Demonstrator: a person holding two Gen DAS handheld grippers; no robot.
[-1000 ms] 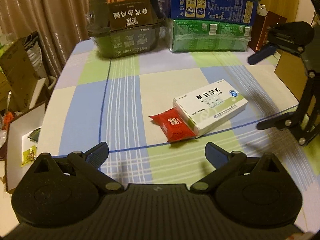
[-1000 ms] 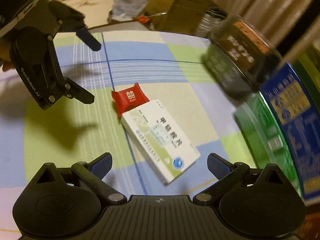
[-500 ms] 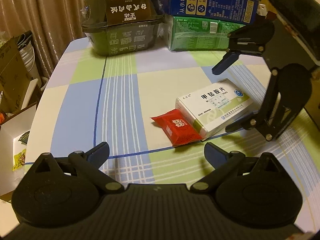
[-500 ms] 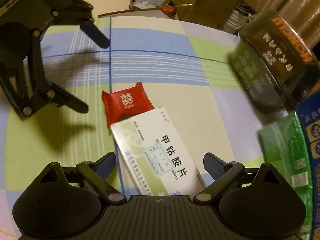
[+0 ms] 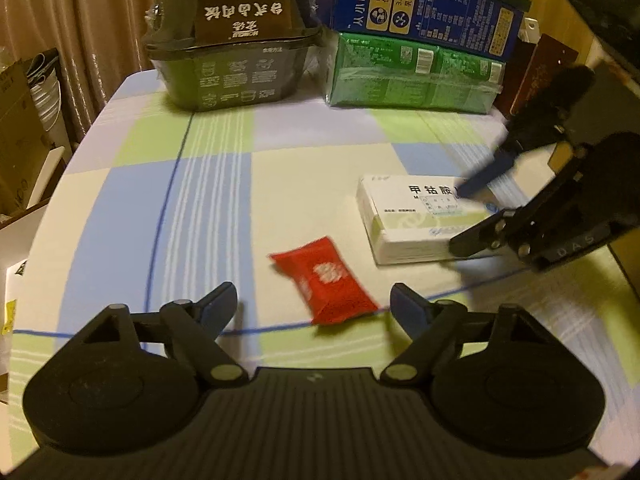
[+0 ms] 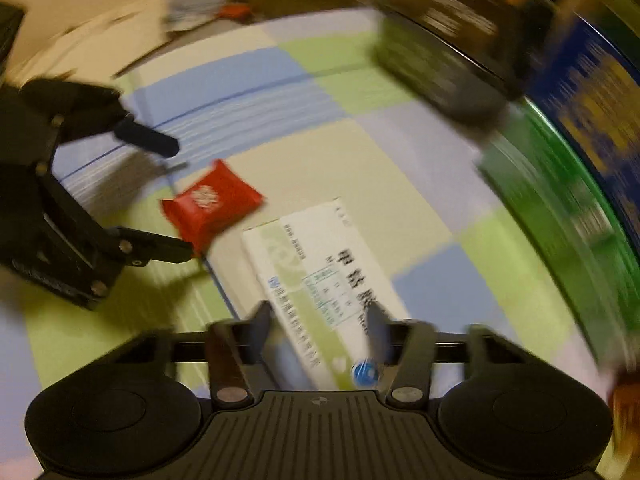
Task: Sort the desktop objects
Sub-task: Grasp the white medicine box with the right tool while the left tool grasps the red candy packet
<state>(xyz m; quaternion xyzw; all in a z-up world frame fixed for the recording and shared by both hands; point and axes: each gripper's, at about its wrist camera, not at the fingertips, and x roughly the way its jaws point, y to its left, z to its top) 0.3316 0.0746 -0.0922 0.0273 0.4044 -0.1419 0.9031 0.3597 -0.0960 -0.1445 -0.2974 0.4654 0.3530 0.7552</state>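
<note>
- Left claw (image 5: 312, 304): fingers spread wide, holding nothing, low over the worktop (image 5: 304, 176); the red packet (image 5: 326, 280) lies just ahead between them.
- Right claw (image 6: 320, 326): fingers narrowed on both long sides of the white box (image 6: 320, 264); motion blur hides whether they touch it.
- White box: flat on the checked cloth, near the red packet but apart from it.

Landmark: medicine box (image 5: 416, 216), lying flat on the tablecloth (image 5: 304, 168).
Snack packet (image 5: 326, 282): near-left of the medicine box, just apart.
Lidded tub (image 5: 236, 68): far-left, behind the medicine box.
Wrapped pack (image 5: 412, 76): directly behind the medicine box.
Carton (image 5: 424, 8): atop the wrapped pack.
Right gripper (image 6: 320, 330): straddling the medicine box's right end.
Left gripper (image 5: 314, 306): before the snack packet.
</note>
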